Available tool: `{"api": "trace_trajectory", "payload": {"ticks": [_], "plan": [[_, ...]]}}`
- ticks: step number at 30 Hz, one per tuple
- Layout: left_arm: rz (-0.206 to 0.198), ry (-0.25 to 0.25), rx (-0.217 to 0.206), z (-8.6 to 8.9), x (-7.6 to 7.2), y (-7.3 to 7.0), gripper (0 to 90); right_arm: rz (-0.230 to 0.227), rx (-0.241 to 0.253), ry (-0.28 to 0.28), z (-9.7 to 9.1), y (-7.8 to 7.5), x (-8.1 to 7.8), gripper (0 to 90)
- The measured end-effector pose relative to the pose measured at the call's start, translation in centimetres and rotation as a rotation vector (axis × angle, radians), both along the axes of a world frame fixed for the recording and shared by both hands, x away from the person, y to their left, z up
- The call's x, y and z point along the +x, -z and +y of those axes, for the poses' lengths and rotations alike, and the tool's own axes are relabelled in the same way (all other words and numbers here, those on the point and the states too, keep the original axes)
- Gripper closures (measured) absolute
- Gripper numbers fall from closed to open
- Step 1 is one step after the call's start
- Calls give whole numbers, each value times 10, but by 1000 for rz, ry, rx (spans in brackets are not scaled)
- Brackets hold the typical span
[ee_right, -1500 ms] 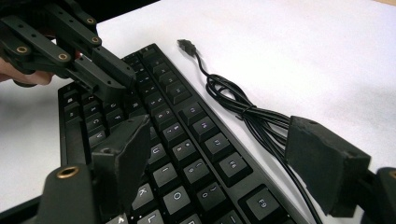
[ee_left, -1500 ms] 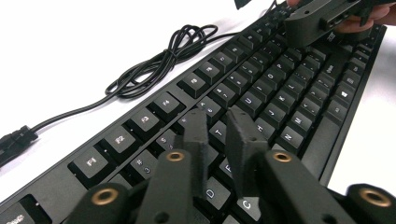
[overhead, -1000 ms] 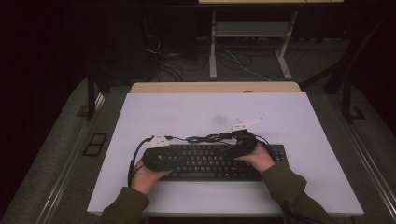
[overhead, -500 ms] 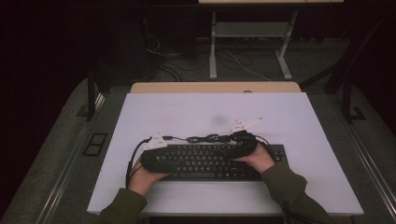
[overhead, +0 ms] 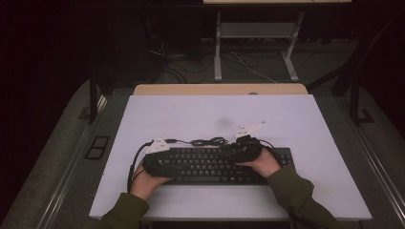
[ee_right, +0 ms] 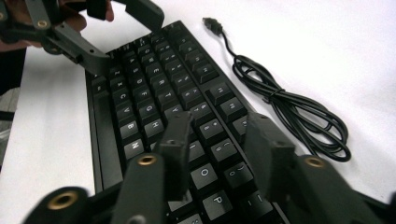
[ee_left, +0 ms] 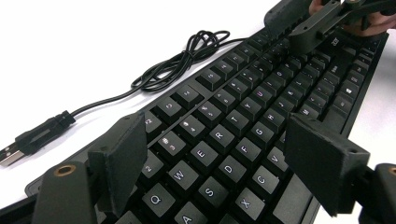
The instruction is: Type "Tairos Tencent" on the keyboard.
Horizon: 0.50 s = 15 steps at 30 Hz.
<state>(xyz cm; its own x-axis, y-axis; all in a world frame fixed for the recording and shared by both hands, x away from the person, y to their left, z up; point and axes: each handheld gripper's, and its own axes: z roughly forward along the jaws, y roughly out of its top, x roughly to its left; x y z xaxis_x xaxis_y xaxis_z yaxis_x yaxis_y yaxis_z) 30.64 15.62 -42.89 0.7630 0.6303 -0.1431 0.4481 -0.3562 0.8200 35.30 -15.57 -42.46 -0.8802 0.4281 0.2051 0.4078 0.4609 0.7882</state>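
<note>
Black keyboard [overhead: 215,164] flat on white desk [overhead: 305,124]; left gripper [ee_left: 224,158] jaws opening, right gripper [ee_right: 217,140] jaws closing, both released, nothing gripped, above keys

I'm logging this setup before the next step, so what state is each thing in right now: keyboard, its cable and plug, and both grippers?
keyboard: flat on the white table, keys up.
cable: loosely coiled behind the keyboard.
USB plug: unplugged, lying on the table.
left gripper: open over the keys at the Q-W-E end; jaws have just been opening, nothing gripped.
right gripper: open but narrower, over the O-P keys; jaws have just been closing, nothing gripped.
</note>
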Motion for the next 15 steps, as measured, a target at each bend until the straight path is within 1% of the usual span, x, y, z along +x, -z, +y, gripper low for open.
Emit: {"api": "trace_trajectory", "payload": {"ticks": [6, 10, 11, 15], "plan": [[0, 0, 0, 0, 0, 0, 204, -9, -16, -15, 1, 0, -2, 782], [-1, -1, 0, 0, 0, 0, 203, -16, -35, -26, 2, 0, -2, 868], [-1, -1, 0, 0, 0, 0, 204, -15, -41, -29, 3, 1, -3, 882], [-2, -1, 2, 0, 0, 0, 204, -14, -57, -45, 5, 2, -3, 892]]}}
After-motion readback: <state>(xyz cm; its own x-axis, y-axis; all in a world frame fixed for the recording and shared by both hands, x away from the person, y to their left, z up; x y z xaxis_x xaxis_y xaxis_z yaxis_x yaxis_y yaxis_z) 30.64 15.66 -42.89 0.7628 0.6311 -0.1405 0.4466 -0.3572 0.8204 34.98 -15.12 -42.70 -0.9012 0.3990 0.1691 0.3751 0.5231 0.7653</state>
